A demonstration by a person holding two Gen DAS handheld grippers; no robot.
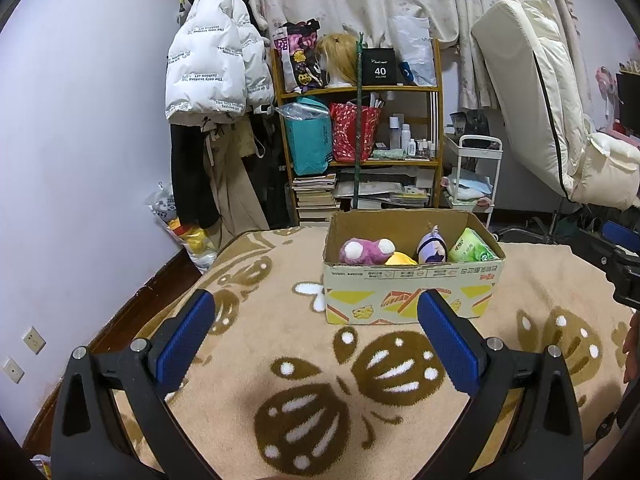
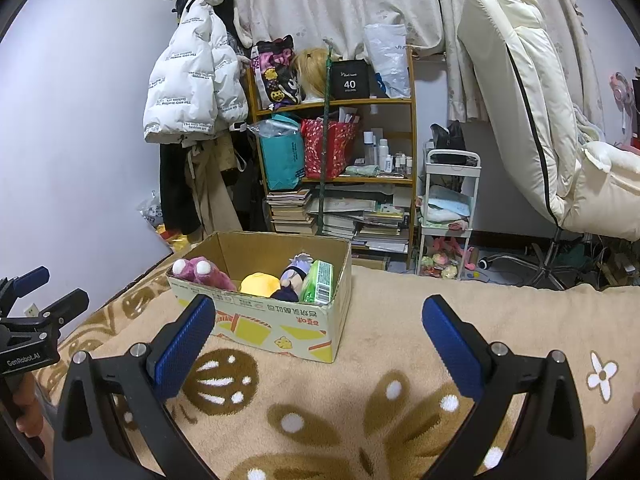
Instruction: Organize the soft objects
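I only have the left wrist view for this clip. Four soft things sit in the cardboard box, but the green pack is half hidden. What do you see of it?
Observer: In the right wrist view the green tissue pack stands on edge against the cardboard box wall, barcode showing.
Reviewer: Is the right hand-held gripper holding anything?
Observer: No, the right hand-held gripper is open and holds nothing, above the blanket.
Reviewer: Anything under the white cart?
Observer: Yes, small colourful toys fill the white cart's bottom tier.

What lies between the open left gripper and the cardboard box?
Only bare patterned blanket between left gripper and cardboard box, seen in the left wrist view.
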